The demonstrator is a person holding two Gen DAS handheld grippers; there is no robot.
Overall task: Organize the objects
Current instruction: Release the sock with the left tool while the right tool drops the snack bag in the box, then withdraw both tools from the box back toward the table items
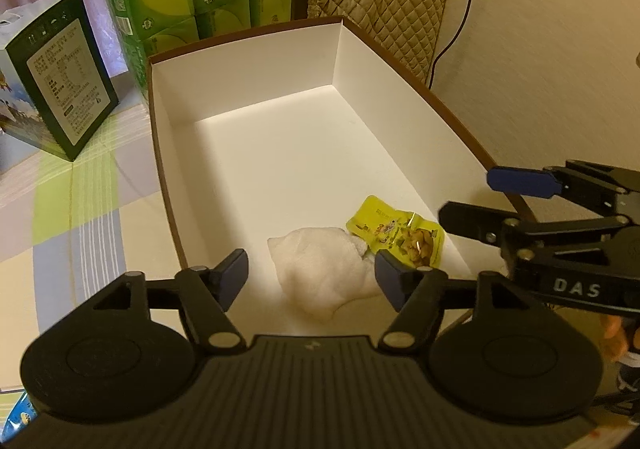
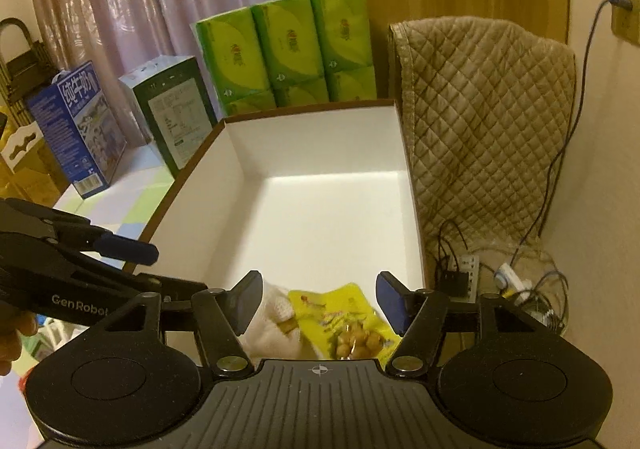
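Both hand-held grippers, left (image 1: pixel 311 276) and right (image 2: pixel 318 303), are held open and empty above the white box (image 1: pixel 256 81). A white cloth (image 1: pixel 324 269) and yellow snack packet (image 1: pixel 400 235) lie touching inside; both could be pinched together.

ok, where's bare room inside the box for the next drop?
Box floor is bare from the far wall to mid-floor, along both side walls. The near end is crowded: white cloth touching yellow snack packet, with both open grippers, left and right, over them.
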